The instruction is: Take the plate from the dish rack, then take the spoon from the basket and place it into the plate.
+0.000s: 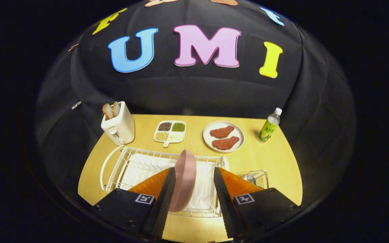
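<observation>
upper left on the yellow table [275, 158], a white toaster [118, 124] with two bread slices [110, 109]. to its right a divided dish [170, 132] of grains, then a white plate with two red meat pieces [224, 136]. far right, a green-labelled bottle [269, 126].

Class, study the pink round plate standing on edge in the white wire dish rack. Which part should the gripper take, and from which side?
Grip the upper rim of the pink round plate, coming from above. It stands on edge in the white wire dish rack, so its thin rim faces up. The gripper is open, its fingers straddling the plate; only the left one looks close to touching.
</observation>
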A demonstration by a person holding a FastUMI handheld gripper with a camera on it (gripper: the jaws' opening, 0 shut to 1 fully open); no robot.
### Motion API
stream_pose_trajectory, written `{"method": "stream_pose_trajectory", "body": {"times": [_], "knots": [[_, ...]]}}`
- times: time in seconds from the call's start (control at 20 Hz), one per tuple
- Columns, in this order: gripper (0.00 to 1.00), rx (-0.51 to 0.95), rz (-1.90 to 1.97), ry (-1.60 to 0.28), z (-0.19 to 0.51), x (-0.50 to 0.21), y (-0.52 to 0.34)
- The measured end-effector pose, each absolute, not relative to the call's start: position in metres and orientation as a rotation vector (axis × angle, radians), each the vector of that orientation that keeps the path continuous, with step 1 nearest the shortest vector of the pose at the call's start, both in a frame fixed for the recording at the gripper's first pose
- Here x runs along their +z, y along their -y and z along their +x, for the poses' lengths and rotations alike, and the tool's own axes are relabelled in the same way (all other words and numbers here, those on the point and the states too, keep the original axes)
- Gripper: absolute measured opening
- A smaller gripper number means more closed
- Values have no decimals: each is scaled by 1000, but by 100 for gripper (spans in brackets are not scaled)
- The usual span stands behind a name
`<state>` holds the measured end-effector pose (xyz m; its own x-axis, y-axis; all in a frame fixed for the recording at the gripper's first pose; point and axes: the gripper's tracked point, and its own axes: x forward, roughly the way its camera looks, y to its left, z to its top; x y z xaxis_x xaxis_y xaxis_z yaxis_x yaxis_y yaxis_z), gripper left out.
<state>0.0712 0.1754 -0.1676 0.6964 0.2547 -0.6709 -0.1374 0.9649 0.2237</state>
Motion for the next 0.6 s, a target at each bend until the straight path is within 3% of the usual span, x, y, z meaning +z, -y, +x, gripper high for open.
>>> {"method": "stream_pose_trajectory", "body": {"times": [0.3,0.6], "knots": [[63,192,145,-1037,72,-231,-195],[41,119,21,-1181,70,-267,-198]]}}
